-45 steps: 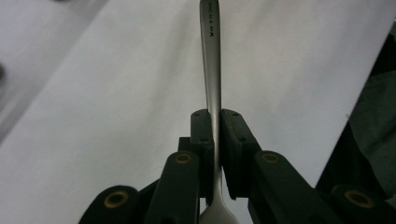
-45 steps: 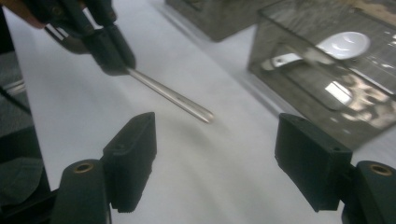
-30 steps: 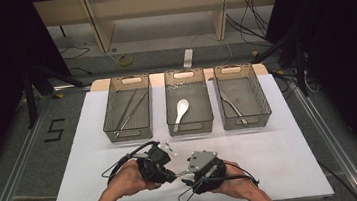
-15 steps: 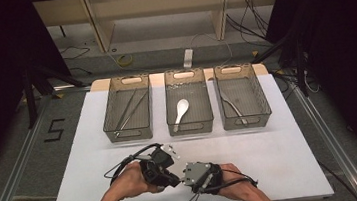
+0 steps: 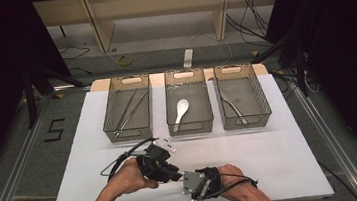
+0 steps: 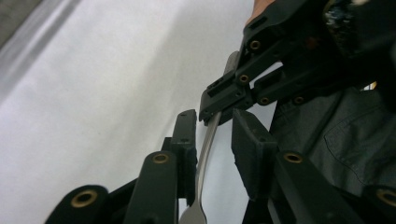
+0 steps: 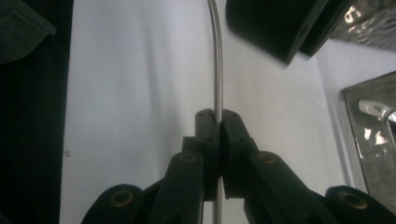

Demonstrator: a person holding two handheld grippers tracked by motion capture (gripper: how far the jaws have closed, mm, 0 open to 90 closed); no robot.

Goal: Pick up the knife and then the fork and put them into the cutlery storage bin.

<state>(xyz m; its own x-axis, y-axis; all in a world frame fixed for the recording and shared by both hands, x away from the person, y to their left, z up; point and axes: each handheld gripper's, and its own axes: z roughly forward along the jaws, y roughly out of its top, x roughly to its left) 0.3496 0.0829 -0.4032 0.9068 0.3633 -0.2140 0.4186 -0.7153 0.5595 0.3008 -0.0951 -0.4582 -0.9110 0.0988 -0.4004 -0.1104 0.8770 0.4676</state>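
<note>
Item: metal utensil [image 7: 216, 60], slim curved handle, passing from hand to hand above the near edge of the white tabletop [image 5: 281, 145].

Right gripper [image 5: 191, 183]: its fingers [image 7: 205, 140] have just been closing and now pinch the handle flat between the pads.

Left gripper [image 5: 170, 172]: its fingers [image 6: 187, 140] have just been opening; the handle [image 6: 208, 144] runs between them, lying against the one pad, clear of the other [image 6: 250, 149].

Change since a second ago: the grip has gone over from left to right. Judgement: handover nearly done; the left can draw away.

Bins, far side: tongs-like pieces [image 5: 129, 108]; white spoon [image 5: 181, 111]; metal cutlery [image 5: 232, 106].
</note>
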